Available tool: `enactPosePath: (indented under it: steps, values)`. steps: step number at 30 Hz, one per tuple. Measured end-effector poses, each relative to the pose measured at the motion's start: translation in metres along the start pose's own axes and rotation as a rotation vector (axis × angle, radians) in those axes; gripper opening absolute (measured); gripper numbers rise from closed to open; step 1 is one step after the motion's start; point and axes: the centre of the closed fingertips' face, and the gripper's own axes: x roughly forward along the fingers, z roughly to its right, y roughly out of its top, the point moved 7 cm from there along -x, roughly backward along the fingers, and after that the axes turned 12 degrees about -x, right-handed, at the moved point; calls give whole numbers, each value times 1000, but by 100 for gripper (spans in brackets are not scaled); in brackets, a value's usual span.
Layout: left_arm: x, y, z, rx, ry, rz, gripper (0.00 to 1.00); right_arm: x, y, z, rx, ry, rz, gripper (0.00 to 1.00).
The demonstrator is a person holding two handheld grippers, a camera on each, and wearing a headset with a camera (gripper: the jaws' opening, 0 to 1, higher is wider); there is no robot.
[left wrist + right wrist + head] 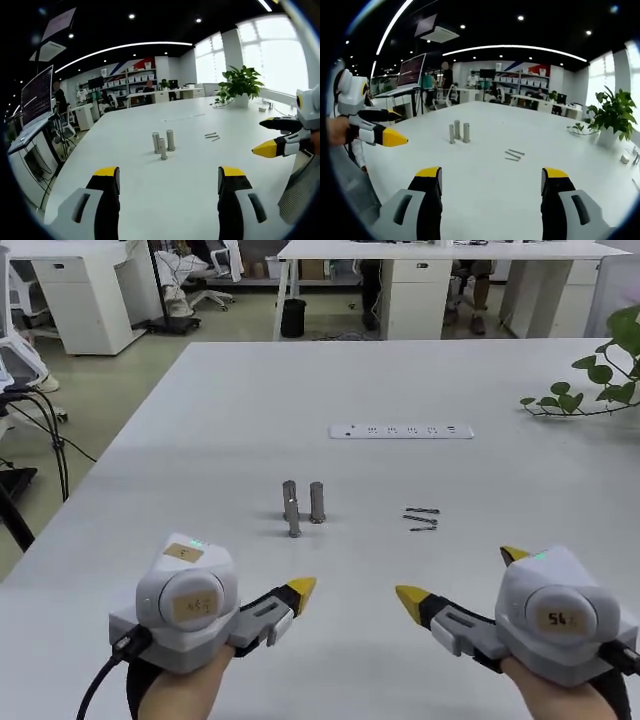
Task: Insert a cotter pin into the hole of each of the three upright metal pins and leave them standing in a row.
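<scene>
Head view: three metal pins (303,505) stood upright in a tight cluster on the white table (200,430), on the person's side of the power strip (401,431). Cotter pins (422,519) lay flat, also on the strip's near side, apart from the metal pins. The left gripper (297,592) and right gripper (462,577) hovered farther still from the strip.
Left gripper view: its jaws stood wide apart, with the metal pins (163,144) ahead.
Right gripper view: its jaws likewise stood wide apart, and the cotter pins (512,155) lay loose on the table.

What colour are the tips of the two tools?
Bright yellow. The left tool and right tool both have them, clearest in the two gripper views.
</scene>
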Motion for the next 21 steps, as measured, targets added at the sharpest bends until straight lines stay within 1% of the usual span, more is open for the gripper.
enactPosePath:
  steps: [3, 5, 9, 15, 21]
  values:
    - [0, -1, -1, 3, 9, -9, 79, 0, -1, 1, -5, -4, -7, 79]
    - [0, -2, -2, 6, 13, -18, 79, -1, -1, 2, 6, -12, -2, 79]
    - [0, -1, 0, 5, 4, -8, 79, -1, 0, 3, 5, -18, 0, 79]
    - [0, -2, -1, 10, 6, -16, 79, 0, 1, 2, 12, -9, 5, 79]
    - [-1, 0, 0, 8, 0, -13, 78, 0, 0, 2, 16, -5, 2, 78]
